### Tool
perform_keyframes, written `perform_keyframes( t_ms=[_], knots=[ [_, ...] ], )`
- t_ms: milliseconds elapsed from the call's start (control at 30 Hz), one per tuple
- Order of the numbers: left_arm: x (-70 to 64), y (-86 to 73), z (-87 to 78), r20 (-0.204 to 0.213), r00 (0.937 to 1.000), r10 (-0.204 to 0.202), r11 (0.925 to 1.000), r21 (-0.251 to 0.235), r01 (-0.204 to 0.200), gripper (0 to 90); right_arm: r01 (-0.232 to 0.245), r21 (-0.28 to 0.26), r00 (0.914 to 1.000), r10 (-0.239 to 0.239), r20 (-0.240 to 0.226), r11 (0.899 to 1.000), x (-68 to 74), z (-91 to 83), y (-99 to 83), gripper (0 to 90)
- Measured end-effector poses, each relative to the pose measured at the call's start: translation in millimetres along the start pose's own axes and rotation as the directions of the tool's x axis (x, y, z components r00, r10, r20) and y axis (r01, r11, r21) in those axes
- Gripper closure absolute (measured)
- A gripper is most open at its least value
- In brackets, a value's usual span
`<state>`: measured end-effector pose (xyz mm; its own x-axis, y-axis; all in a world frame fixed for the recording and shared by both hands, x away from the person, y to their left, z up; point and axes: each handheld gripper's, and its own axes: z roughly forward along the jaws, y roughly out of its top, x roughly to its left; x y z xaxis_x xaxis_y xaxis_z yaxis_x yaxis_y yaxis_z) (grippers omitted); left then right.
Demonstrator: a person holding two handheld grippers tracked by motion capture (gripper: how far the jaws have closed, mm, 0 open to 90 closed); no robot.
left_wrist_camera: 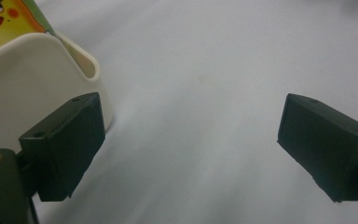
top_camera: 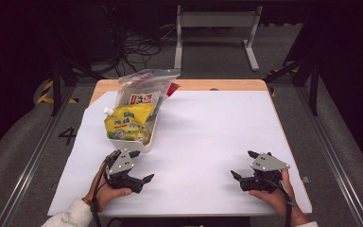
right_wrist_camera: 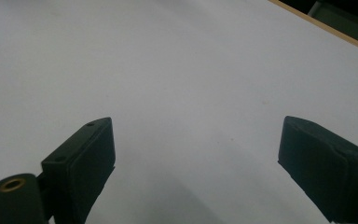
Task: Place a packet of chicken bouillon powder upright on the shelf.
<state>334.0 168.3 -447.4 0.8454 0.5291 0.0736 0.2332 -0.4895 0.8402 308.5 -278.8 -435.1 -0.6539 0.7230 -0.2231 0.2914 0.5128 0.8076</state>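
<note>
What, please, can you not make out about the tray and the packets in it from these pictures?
- Print on the yellow pouch: too small to read in the high view; cut off by the top edge in the left gripper view.
- Contents of the clear bag: glare and folds blur them in the high view.
- Inside of the white tray: covered by the pouch in the high view; its near wall hides it in the left gripper view.

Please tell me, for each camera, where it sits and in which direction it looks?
High view: above the person's side, looking forward and down at the table; hands, left gripper and right gripper show.
Left gripper view: on that gripper, facing the white basket, shared with the high view.
Right gripper view: on that gripper, facing bare table.
</note>
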Motion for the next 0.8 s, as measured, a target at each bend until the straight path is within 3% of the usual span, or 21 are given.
perform_keyframes(
  t_ms=[800],
  knots=[
    [3.9,1.9,-1.9,-0.002,1.0000,-0.003,1.0000,-0.001,0.003,7.3,0.011,0.006,0.9999,-0.011,0.008,1.000,1.3,-0.6,-0.8,10.5]
  ],
)
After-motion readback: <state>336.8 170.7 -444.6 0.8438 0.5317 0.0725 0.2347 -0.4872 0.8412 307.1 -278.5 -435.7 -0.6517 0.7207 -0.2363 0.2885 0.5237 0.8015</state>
